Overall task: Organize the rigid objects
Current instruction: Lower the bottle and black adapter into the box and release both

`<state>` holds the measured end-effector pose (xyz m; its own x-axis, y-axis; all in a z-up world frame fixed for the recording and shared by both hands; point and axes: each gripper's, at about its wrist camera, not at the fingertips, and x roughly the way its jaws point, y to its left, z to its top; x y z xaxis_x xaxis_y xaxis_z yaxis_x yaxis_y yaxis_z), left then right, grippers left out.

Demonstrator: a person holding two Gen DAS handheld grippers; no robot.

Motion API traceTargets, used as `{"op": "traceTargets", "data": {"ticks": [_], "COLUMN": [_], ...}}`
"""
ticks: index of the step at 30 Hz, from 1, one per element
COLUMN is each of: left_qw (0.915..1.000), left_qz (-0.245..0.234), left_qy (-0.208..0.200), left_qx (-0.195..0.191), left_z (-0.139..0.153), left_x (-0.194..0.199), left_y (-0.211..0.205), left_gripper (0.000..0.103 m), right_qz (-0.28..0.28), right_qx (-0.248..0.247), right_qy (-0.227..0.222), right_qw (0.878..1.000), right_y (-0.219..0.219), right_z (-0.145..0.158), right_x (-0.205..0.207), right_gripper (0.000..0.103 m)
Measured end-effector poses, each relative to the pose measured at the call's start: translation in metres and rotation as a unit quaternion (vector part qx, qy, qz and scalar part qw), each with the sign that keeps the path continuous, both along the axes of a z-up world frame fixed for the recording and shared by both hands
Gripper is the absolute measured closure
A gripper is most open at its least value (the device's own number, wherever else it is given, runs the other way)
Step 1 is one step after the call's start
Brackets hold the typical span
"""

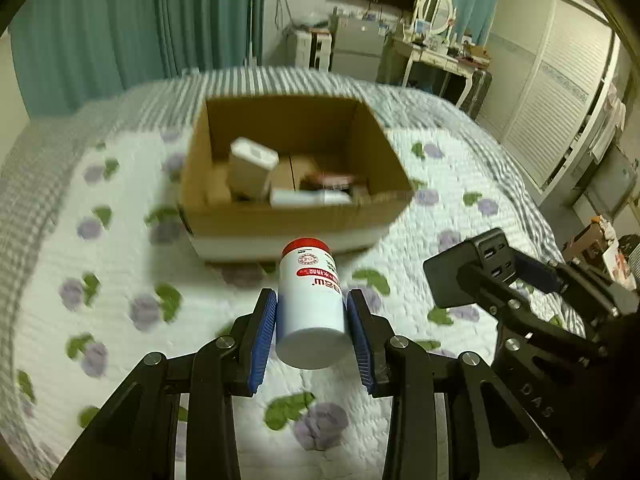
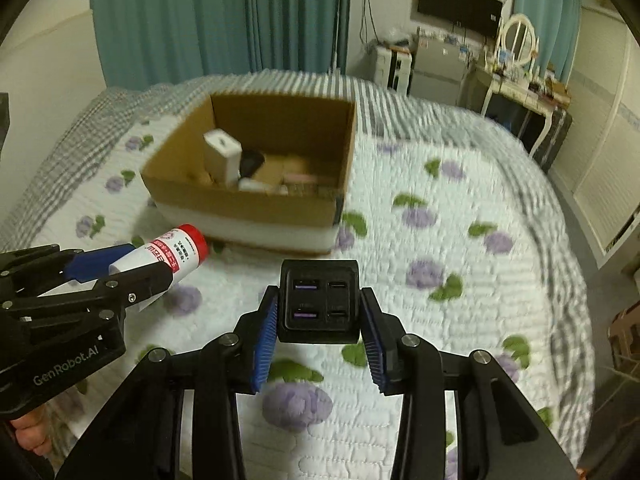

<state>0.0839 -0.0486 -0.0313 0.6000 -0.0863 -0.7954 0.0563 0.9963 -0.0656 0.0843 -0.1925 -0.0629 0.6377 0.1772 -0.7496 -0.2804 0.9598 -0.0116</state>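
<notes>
Cardboard box (image 1: pixel 288 216) partly filled; white bottle (image 1: pixel 310 300) clamped in left gripper (image 1: pixel 312 336), black charger (image 2: pixel 319 300) in right gripper (image 2: pixel 320 332), both held short of box, not yet deposited.

Dim indoor light, motion blur, fisheye-warped edges.

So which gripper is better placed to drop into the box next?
Left, probably. Its bottle points cap-first at the box, just short of the near wall. The right gripper, shut on the charger, sits further back and off to the side.
</notes>
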Motion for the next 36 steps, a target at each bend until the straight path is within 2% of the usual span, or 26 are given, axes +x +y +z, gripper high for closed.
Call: {"op": "traceTargets", "data": {"ticks": [1,2,4,5,6,8,13,16,23,27,28,36], "left_qw": [1.0,0.9998,0.9992,0.9988,0.9983,0.9976,0.9959,0.9954,0.9955,0.9962,0.9966,0.9976], "left_qz": [0.0,-0.001,-0.002,-0.001,-0.001,0.0,0.007,0.013,0.022,0.023,0.023,0.018], "left_qy": [-0.007,-0.017,-0.036,-0.043,-0.052,-0.063,-0.083,-0.086,-0.077,-0.058,-0.052,-0.033], "left_qx": [0.004,0.01,0.02,0.024,0.027,0.029,0.037,0.039,0.052,0.061,0.06,0.057], "left_z": [0.006,0.014,0.03,0.036,0.044,0.054,0.069,0.071,0.05,0.022,0.015,-0.021], "left_x": [-0.001,0.0,0.003,0.004,0.008,0.015,0.039,0.059,0.112,0.14,0.147,0.183], "left_y": [0.001,0.002,0.004,0.005,0.006,0.01,0.018,0.025,0.035,0.039,0.04,0.037], "left_gripper": [0.067,0.067,0.067,0.067,0.067,0.067,0.067,0.067,0.067,0.067,0.067,0.067], "right_qz": [0.004,0.004,0.011,0.017,0.017,0.025,0.032,0.037,0.046,0.05,0.047,0.039], "right_qx": [-0.003,-0.003,-0.004,-0.004,-0.004,-0.007,-0.004,0.003,0.008,0.015,0.022,0.037], "right_qy": [-0.017,-0.017,-0.033,-0.051,-0.051,-0.075,-0.094,-0.103,-0.089,-0.072,-0.064,-0.03], "right_qw": [1.0,1.0,0.999,0.999,0.999,0.997,0.995,0.994,0.995,0.996,0.997,0.998], "right_y": [0.004,0.004,0.008,0.013,0.013,0.021,0.031,0.039,0.052,0.058,0.059,0.06], "right_z": [0.017,0.017,0.034,0.053,0.053,0.077,0.1,0.112,0.098,0.072,0.058,0.012], "right_x": [0.0,0.0,0.002,0.006,0.006,0.015,0.038,0.07,0.119,0.153,0.169,0.213], "right_gripper": [0.065,0.065,0.065,0.065,0.065,0.065,0.065,0.065,0.065,0.065,0.065,0.065]}}
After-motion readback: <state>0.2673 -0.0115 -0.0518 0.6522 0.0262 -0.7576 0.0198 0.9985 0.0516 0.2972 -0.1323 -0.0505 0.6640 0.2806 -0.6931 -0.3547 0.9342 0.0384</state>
